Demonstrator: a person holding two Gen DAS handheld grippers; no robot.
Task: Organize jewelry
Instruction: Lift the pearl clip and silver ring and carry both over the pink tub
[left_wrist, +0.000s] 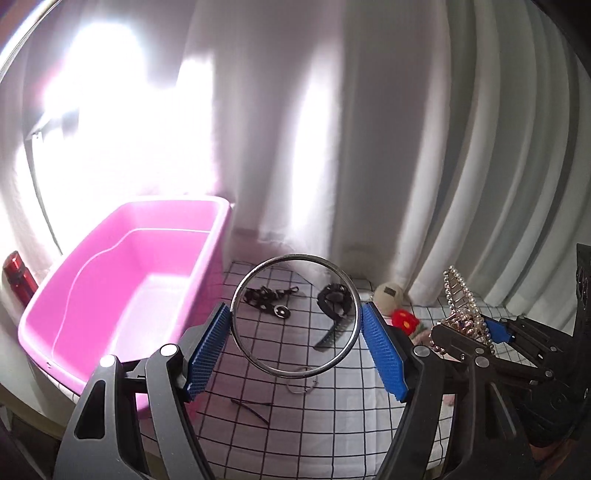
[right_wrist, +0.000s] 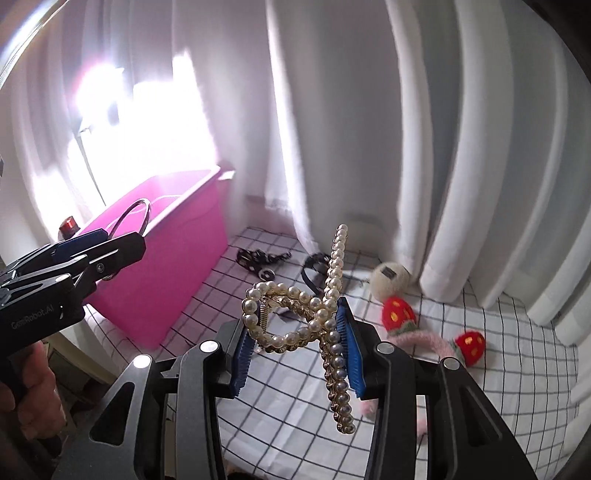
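My left gripper (left_wrist: 295, 325) is shut on a silver metal bangle (left_wrist: 240, 336), holding it upright in the air above the checked cloth (left_wrist: 314, 424). In the right wrist view my right gripper (right_wrist: 295, 336) is shut on a pearl hair claw (right_wrist: 334, 273), lifted off the cloth. The pearl claw (left_wrist: 458, 299) and right gripper (left_wrist: 476, 332) also show at the right of the left wrist view. The left gripper (right_wrist: 96, 236) with the bangle (right_wrist: 138, 210) appears at the left of the right wrist view, in front of the pink plastic tub (right_wrist: 166, 236). The pink tub (left_wrist: 122, 280) looks bare inside.
On the cloth lie a black chain piece (left_wrist: 269, 299), a black hair comb clip (left_wrist: 334, 306), a thin wire ring (left_wrist: 301, 386) and a dark hairpin (left_wrist: 251, 406). A strawberry headband (right_wrist: 424, 328) and a cream ball (right_wrist: 389, 278) lie near white curtains (right_wrist: 461, 147). A red bottle (left_wrist: 18, 278) stands behind the tub.
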